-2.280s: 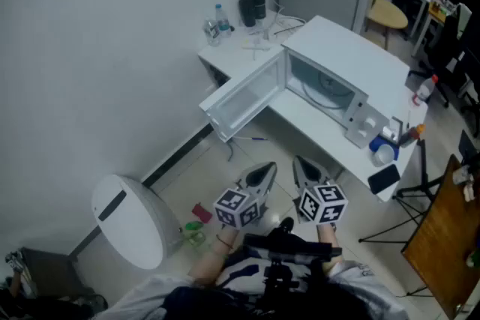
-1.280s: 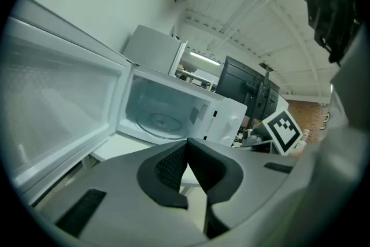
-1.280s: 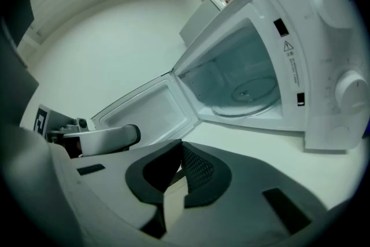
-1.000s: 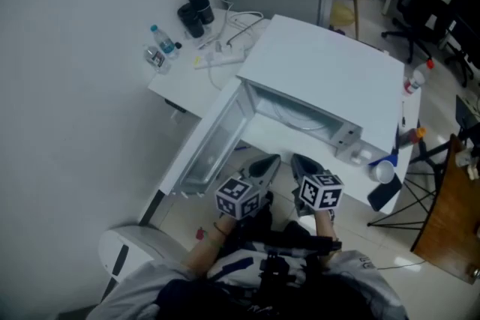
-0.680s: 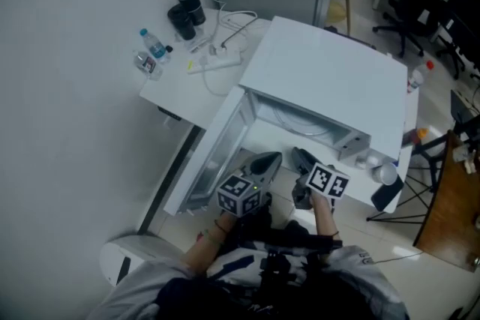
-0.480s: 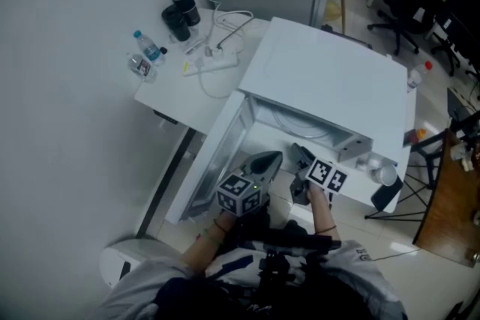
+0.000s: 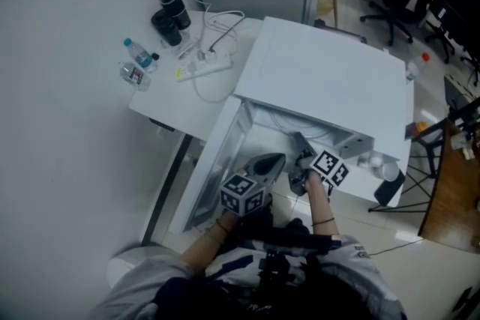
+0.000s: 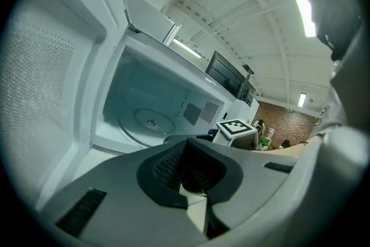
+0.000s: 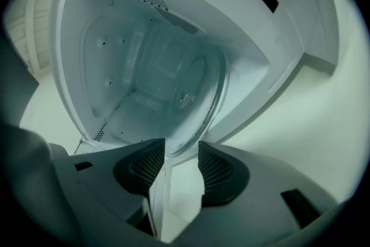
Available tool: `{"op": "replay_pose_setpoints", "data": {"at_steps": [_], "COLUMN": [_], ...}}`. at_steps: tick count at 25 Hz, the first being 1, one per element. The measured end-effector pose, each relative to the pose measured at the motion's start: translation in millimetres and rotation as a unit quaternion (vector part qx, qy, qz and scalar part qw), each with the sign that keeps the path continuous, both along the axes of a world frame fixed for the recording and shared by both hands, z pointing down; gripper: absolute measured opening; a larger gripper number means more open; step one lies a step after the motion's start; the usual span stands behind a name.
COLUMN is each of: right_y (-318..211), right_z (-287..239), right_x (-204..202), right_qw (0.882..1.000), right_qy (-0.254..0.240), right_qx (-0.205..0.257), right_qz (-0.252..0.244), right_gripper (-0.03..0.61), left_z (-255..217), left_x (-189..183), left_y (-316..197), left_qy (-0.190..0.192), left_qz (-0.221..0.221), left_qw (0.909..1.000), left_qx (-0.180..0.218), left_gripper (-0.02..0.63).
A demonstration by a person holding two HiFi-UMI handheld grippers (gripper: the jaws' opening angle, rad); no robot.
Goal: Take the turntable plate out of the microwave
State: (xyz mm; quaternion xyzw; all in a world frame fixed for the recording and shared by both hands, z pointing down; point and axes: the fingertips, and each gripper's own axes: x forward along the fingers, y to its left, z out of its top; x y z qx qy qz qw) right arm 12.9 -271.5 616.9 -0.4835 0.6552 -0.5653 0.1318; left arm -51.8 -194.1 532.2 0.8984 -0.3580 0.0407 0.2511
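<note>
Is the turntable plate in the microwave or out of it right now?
In. The turntable plate lies flat on the floor of the microwave cavity, seen through the open door.

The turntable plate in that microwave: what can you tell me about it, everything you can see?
The turntable plate is a round disc that looks like clear glass, with a raised rim and a small hub at its centre. It lies flat on the floor of the microwave, whose door is open. Nothing rests on it. The right hand-held gripper, its jaws just opened and empty, points at the plate's near edge and does not appear to touch it.
</note>
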Motion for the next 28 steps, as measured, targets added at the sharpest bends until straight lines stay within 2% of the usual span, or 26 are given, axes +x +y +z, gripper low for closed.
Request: {"op": "replay_pose_setpoints", "data": {"at_steps": [3, 4, 7, 10, 13, 19, 23, 28], "right_y": [-1.0, -0.9, -1.6, -0.1, 3.4, 10.4, 22.1, 37.4], "right_z": [5.5, 8.0, 11.3, 6.4, 3.2, -14.2, -11.8, 2.6], "right_x": [3.2, 4.7, 7.7, 8.7, 10.4, 13.8, 12.5, 4.3], "right_qw": [0.999, 0.998, 0.995, 0.996, 0.995, 0.998, 0.998, 0.999], "right_qy": [-0.028, -0.037, -0.060, -0.049, -0.053, -0.033, -0.045, -0.030], "right_qx": [-0.010, -0.013, -0.029, -0.026, -0.017, 0.017, 0.011, -0.004], "right_qz": [0.033, 0.044, 0.069, 0.073, 0.083, 0.060, 0.053, 0.023], "right_gripper": [0.136, 0.100, 0.100, 0.054, 0.044, 0.025, 0.021, 0.034], "left_z": [3.6, 5.2, 10.4, 15.0, 19.9, 29.2, 39.5, 50.1], "left_x": [-0.9, -1.5, -3.0, -4.0, -5.1, -8.9, -11.2, -9.2], "left_y": [0.4, 0.1, -2.1, -4.3, -5.6, -12.5, -18.9, -26.4], "left_qy": [-0.001, -0.001, 0.002, 0.005, 0.009, 0.043, 0.064, 0.070], "left_qz": [0.002, 0.002, -0.002, -0.006, -0.013, -0.038, -0.051, -0.058], "left_qw": [1.0000, 0.9999, 0.9998, 0.9995, 0.9990, 0.9955, 0.9904, 0.9873], "left_qx": [-0.008, -0.010, -0.020, -0.030, -0.042, -0.075, -0.111, -0.130], "left_gripper": [0.006, 0.006, 0.006, 0.006, 0.006, 0.006, 0.006, 0.006]}}
